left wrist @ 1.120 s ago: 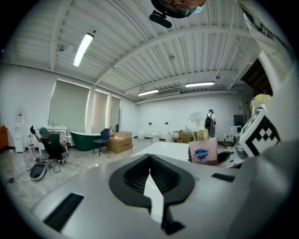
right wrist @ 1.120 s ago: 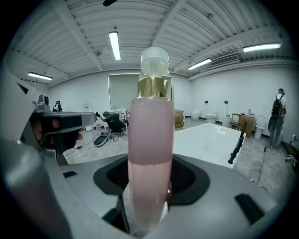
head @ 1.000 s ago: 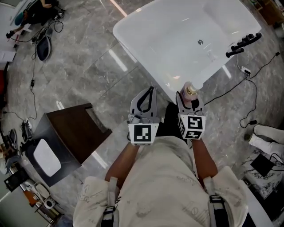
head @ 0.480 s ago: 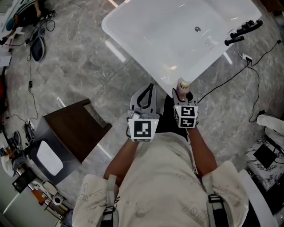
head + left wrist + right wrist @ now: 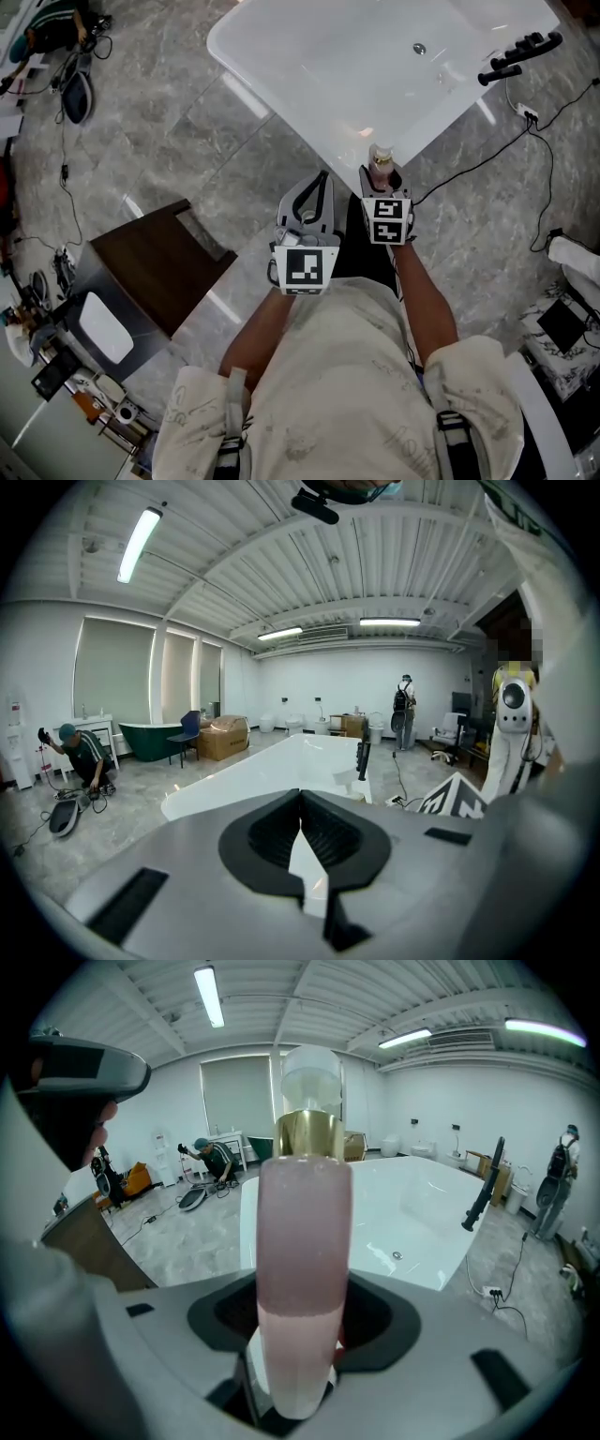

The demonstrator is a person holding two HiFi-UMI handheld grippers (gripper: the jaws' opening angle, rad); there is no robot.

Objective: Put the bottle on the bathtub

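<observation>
The right gripper pinches a bottle upright, its jaws pressed on the lower body. In the right gripper view the bottle fills the middle, with a pink translucent body, a gold collar and a clear cap. Its foot is sunk between the jaws and cannot be seen. From the head view only the cap and collar show above the marker cube. They sit at the near corner of the white bathtub, right by its rim, but no view tells whether the bottle touches the rim or is held clear of it. The left gripper hangs just beside the right one, short of the tub's near edge. Its jaws are pressed together with nothing between them, and only a sliver of white bathtub shows through the slit. The tub's far end is cut off by the top of the head view. A black faucet stands at the tub's right edge, and the drain shows as a small dot inside the basin. The person's torso hides the floor beneath.
</observation>
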